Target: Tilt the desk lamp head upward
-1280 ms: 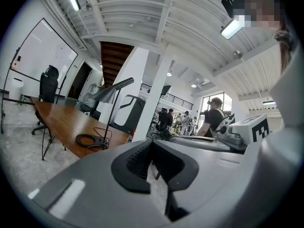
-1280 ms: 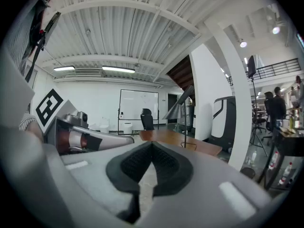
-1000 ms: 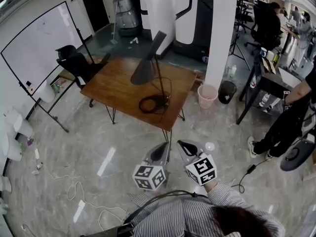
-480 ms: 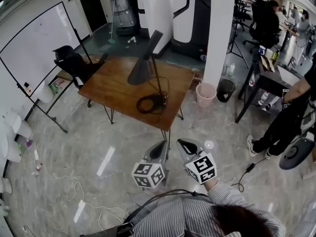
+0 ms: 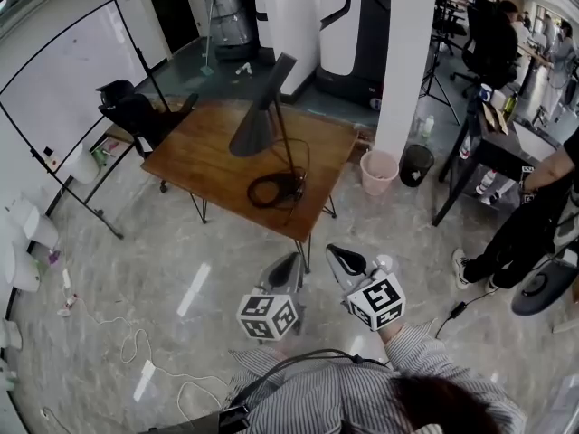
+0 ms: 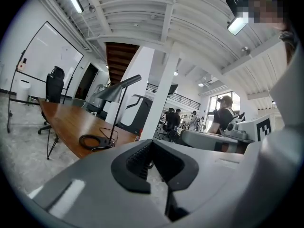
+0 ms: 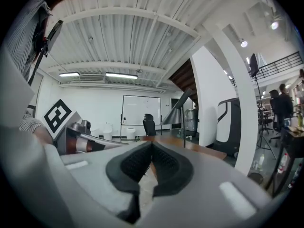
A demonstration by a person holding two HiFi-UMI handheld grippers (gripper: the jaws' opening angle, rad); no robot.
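Lamp status: desk lamp (image 5: pixel 286 143) stands on the wooden table (image 5: pixel 199 156), base by the corner nearest the person. The cable (image 5: pixel 271 191) is coiled round the base, probably to keep slack off the tabletop and floor. The lamp head (image 5: pixel 253 127) is a black cone hung off the top of the stem, with its mouth angled down over the middle of the table, so it is not yet tilted up.

Left gripper (image 5: pixel 289 265) and right gripper (image 5: pixel 340 259) are held side by side over the floor, well apart from the table and both aimed at it. Each gripper view shows the pads closed together with nothing between them. My read: they are carried closed because there is nothing to hold during the approach.

Judgement: the task hasn't started, only the walk-up. Having the base near this corner helps, since the head is reachable from this side without leaning over the table. One gripper must open before taking the cone. The other could pin the base or stem, as the lamp looks top-heavy and may tip or slide toward the edge.
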